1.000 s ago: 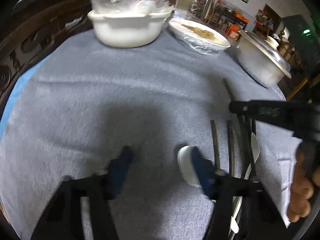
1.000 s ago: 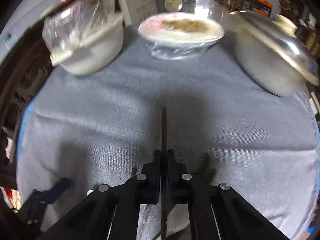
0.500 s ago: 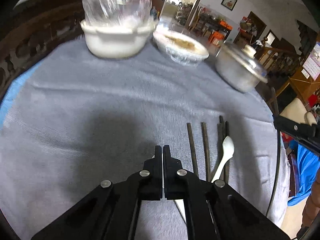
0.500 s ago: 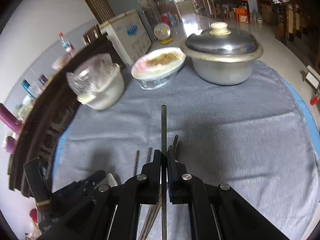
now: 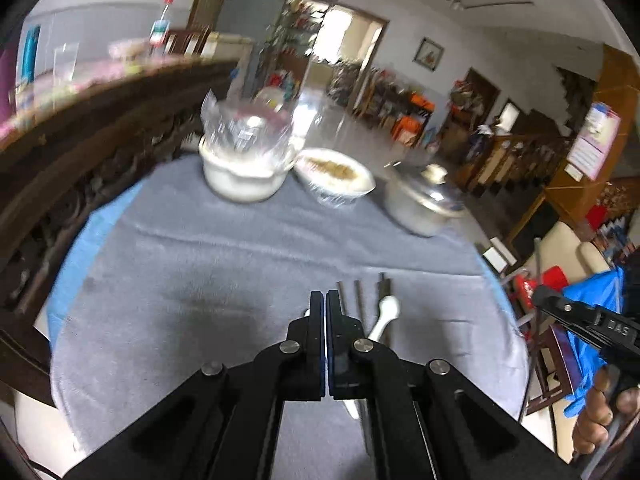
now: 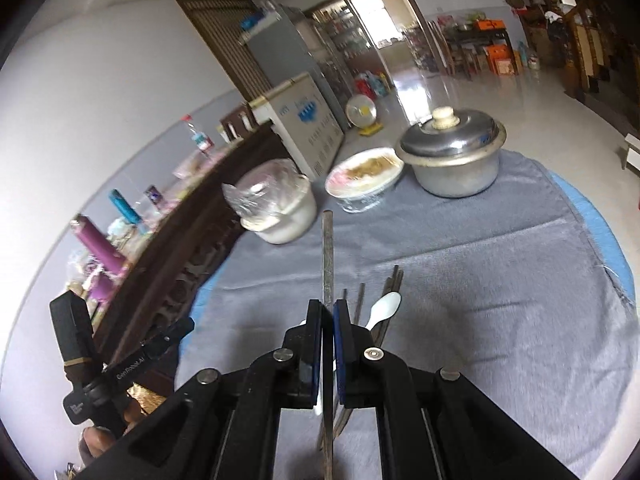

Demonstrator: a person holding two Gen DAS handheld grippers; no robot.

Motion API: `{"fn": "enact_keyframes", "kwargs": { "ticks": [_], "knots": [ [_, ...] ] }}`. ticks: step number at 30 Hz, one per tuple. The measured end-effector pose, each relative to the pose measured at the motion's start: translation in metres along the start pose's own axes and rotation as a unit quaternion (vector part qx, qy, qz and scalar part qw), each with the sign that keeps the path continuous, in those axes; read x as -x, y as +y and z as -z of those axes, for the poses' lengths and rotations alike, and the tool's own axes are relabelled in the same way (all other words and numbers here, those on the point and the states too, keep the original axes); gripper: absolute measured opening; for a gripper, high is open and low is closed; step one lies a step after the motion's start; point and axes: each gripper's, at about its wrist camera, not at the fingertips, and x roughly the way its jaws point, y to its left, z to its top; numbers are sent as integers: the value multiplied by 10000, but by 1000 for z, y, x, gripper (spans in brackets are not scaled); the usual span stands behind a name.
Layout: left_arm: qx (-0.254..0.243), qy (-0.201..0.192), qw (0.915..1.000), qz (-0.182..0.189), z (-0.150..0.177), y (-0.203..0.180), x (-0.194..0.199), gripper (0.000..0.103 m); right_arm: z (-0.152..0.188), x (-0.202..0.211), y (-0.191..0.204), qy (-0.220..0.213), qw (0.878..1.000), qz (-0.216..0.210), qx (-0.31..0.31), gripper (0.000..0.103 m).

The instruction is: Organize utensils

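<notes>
The right tool [image 6: 327,312] is clamped on a single chopstick [image 6: 328,256] that juts up the middle of the frame, above the grey worktop [image 6: 500,300]. Low in the centre lie the other chopsticks [image 6: 362,296] and a white spoon [image 6: 386,306] side by side, so I judge the sorting partly done, this stick unplaced. The left tool [image 5: 325,304] is pinched shut, empty; a second ago its jaws stood wide beside a spoon, and both tools were nearer the cloth
</notes>
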Motion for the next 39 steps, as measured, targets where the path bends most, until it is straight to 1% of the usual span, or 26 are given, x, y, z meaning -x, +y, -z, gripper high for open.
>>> {"fn": "enact_keyframes", "kwargs": {
  "ticks": [2,5,6,7,9,10,11,12,13,14,16,18,19,20,23,24,25,26,27,28,29,30,32,36,37,39],
  "knots": [
    [-170,-153,9997,27,3,-8,22,1,7,17,2,-66,9999,-71,41,6],
    [-107,-209,9996,174,7,-10,46,1,20,40,5,-152,9997,-215,4,6],
    [-156,-237,9994,177,9,-13,53,1,23,46,6,-190,9995,-269,0,6],
    [-219,-203,9994,146,10,-17,55,1,28,54,8,-244,9991,-353,17,6],
    [-212,-47,9998,36,11,-20,46,2,37,65,12,-324,9983,-469,82,6],
    [-151,110,9998,-3,11,-18,36,13,42,69,14,-381,9979,-511,106,6],
    [-66,366,9993,-27,11,-15,18,26,47,73,17,-466,9973,-543,148,6],
    [38,613,9980,-119,10,-11,-3,56,52,76,21,-575,9966,-543,234,6],
    [104,724,9970,-237,11,-8,-17,68,56,79,23,-704,9956,-555,289,6],
    [195,832,9955,-405,11,-3,-37,68,61,80,24,-875,9939,-617,284,6],
    [417,1114,9912,-588,8,8,-82,68,66,81,25,-1137,9908,-703,231,6],
    [588,1331,9877,-569,9,15,-112,68,71,80,24,-1484,9862,-711,178,6],
    [650,1439,9855,-619,8,17,-133,68,72,79,24,-1599,9843,-736,142,6],
    [632,1464,9847,-699,8,15,-147,68,72,78,23,-1754,9814,-773,71,6],
    [341,1540,9834,-898,12,6,-180,68,75,77,26,-2248,9718,-712,-18,6],
    [242,1593,9821,-975,15,3,-188,66,76,77,27,-2365,9691,-707,-46,6],
    [186,1608,9818,-994,20,2,-191,56,77,76,29,-2472,9664,-698,-78,6],
    [139,1621,9819,-975,24,3,-195,48,80,74,31,-2571,9642,-644,-87,6],
    [130,1644,9815,-972,26,4,-197,34,82,72,33,-2653,9623,-589,-76,6],
    [129,1711,9804,-965,31,7,-201,24,84,70,35,-2668,9620,-570,-62,6],
    [44,1536,9829,-1019,33,6,-198,19,86,66,37,-2639,9630,-549,-33,6],
    [-29,1508,9832,-1024,35,7,-197,7,89,63,40,-2597,9644,-503,23,6],
    [-142,1434,9848,-965,38,6,-193,5,94,56,41,-2518,9669,-399,95,6],
    [-200,1301,9869,-932,44,6,-177,1,104,47,41,-2261,9735,-285,176,6],
    [-199,1230,9882,-890,45,6,-167,1,107,46,41,-2212,9747,-268,181,6],
    [-317,966,9910,-867,44,1,-140,1,113,47,40,-2229,9744,-251,152,6]
  ]
}}
